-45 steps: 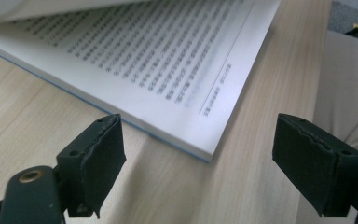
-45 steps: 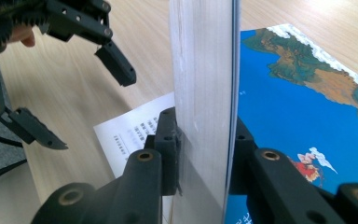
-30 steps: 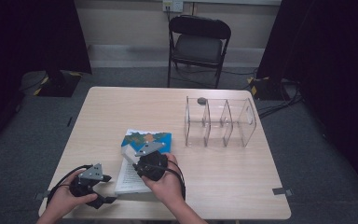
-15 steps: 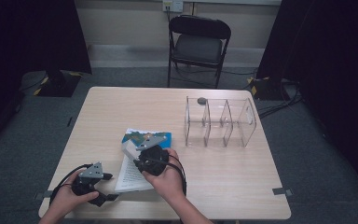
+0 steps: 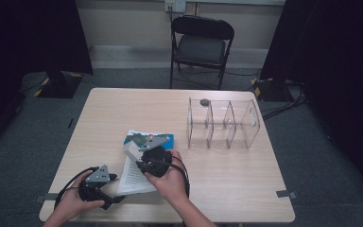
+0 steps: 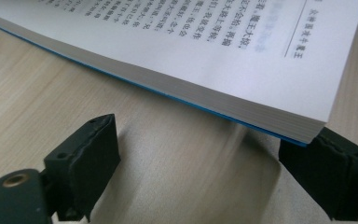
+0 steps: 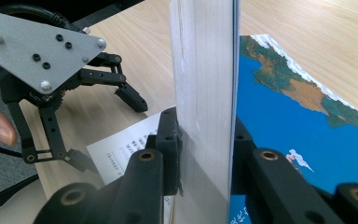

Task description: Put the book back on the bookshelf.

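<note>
The book lies open on the table, near its front edge, and the right gripper has a thick sheaf of pages pinched between its jaws, standing them straight up off the blue illustrated cover. That grip looks firm: in the right gripper view the jaws press against both faces of the block. So the book is opened and a good share of its pages lifted; turning that block over, or closing the book, looks like what remains.

Left of the book, the left gripper sits low by the front left of the book, jaws spread wide. In its own view one jaw rests right at the corner of the flat printed page, the other well clear on bare wood, so it holds nothing. My read is that it's lining up to steady or catch that lower half.

Behind and to the right of the book stands a clear divided organizer with a small dark round thing on its rim, well apart from the action. A black folding chair sits beyond the table's far edge. Nothing crowds the book; the only near neighbour is the left gripper itself, close under the swing of the raised pages.
</note>
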A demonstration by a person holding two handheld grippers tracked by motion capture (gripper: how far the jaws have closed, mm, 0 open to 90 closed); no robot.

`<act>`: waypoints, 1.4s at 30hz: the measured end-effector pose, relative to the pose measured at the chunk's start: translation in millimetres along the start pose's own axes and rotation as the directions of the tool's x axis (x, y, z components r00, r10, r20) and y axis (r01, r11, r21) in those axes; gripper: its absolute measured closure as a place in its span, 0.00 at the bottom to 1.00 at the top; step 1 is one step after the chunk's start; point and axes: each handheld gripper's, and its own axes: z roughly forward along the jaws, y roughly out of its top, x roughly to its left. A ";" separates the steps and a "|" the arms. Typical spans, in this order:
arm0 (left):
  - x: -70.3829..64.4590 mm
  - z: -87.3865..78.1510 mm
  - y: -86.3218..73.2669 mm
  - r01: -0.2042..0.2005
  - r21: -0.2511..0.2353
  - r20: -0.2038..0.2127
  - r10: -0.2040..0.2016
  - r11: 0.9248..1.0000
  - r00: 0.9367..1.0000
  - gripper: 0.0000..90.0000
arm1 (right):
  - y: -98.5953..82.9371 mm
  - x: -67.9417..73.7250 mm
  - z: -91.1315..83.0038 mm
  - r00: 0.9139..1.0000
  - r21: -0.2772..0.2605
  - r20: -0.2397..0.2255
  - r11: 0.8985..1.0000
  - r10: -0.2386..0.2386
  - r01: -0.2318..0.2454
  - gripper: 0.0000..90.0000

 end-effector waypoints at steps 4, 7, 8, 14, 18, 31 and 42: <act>-1.0 2.7 1.5 -0.014 0.009 -0.011 0.014 1.000 1.000 0.08 | 2.9 -2.1 -1.6 1.000 -0.001 -0.001 1.000 0.003 -0.003 0.81; -0.7 5.2 2.2 -0.016 0.000 -0.025 0.016 1.000 1.000 0.07 | 4.4 -3.0 -2.0 1.000 0.001 -0.004 1.000 0.003 -0.003 0.81; -0.4 5.6 2.5 -0.016 0.001 -0.027 0.016 1.000 1.000 0.07 | 4.7 -3.2 -2.1 1.000 0.001 -0.004 1.000 0.003 -0.003 0.81; 0.5 7.2 3.3 -0.010 -0.007 -0.034 0.010 1.000 0.999 0.07 | 8.4 -5.7 -4.4 1.000 0.004 -0.007 1.000 0.015 -0.015 0.81; 1.1 8.9 4.0 -0.008 -0.015 -0.041 0.007 1.000 0.999 0.06 | 11.1 -7.5 -5.5 1.000 0.003 -0.008 1.000 0.019 -0.019 0.81; 3.3 8.7 6.7 0.020 -0.015 -0.057 -0.021 1.000 0.998 0.12 | 9.1 -7.1 -6.8 1.000 0.003 -0.011 1.000 0.022 -0.022 0.81; 0.7 7.4 7.6 0.033 -0.029 -0.039 -0.035 0.999 0.999 0.19 | 17.2 -12.4 -10.7 0.999 0.005 -0.015 0.999 0.046 -0.046 0.81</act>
